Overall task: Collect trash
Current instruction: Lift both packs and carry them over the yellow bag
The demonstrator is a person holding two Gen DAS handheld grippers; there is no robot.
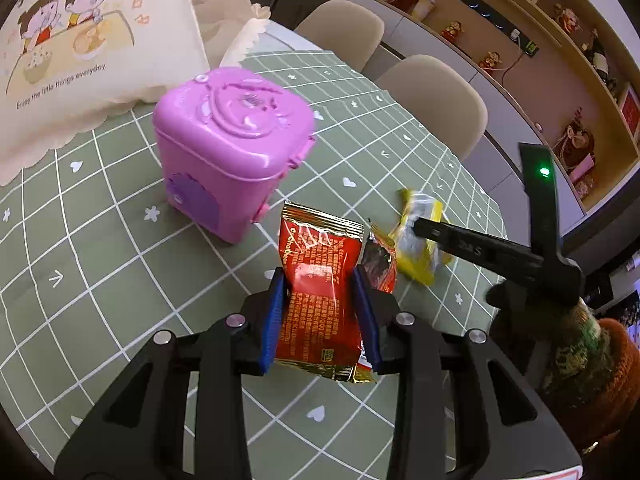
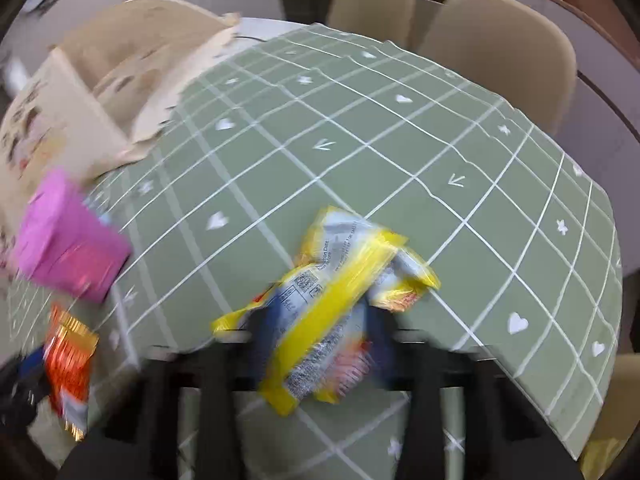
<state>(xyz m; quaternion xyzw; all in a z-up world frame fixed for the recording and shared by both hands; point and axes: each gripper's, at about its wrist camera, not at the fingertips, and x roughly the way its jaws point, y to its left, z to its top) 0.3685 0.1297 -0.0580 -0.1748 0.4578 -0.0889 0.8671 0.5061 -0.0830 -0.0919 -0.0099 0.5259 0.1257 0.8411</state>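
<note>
Between the blue pads of the left gripper [image 1: 320,280] sat a red foil wrapper [image 1: 320,280] with gold edges and fine gold print, creased and glossy, lifted off the green checked tablecloth [image 1: 120,280]; the pads pressed on both its sides. Just behind it on the cloth lay a darker red scrap [image 1: 380,268]. Beyond that, a crumpled yellow wrapper [image 1: 420,248] with a silvery panel met the tip of the right gripper [image 2: 316,320]. From the right wrist that yellow wrapper looked long and twisted, printed with a barcode and small text, and it seemed clamped between the fingers, though blur smeared the pads.

Only the left wrist view showed the pink lidded bin [image 1: 232,152] sharply, closed, with a purple door on its side, standing near a cartoon-printed cushion [image 1: 80,40]. Its lower right corner held a knitted sleeve [image 1: 580,340]. The right view alone showed the table's far edge and beige chairs [image 2: 500,52].
</note>
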